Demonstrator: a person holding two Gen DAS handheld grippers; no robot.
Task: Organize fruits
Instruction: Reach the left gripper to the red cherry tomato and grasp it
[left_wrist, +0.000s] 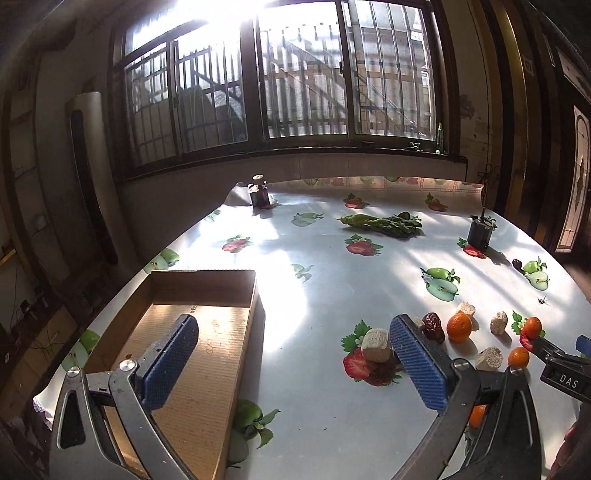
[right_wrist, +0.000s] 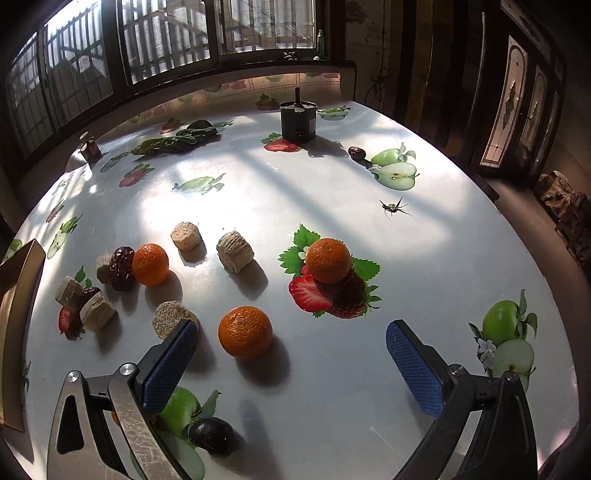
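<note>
Cardboard box (left_wrist: 207, 387): near end cut off at 6 o'clock, partly behind left hand-held gripper (left_wrist: 291, 363). Orange (left_wrist: 477, 415) mostly hidden behind its right finger. Window panes blown out by glare.

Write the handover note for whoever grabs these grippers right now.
Left gripper: open, empty, over the near edge of the cardboard box.
Right gripper: open, empty, the nearest orange just ahead between its fingers.
Box holds nothing yet.
On the table: two more oranges, a red date touching the left orange, a dark fruit near the left finger, beige chunks scattered.
Done: nothing sorted. Left: all fruit.
</note>
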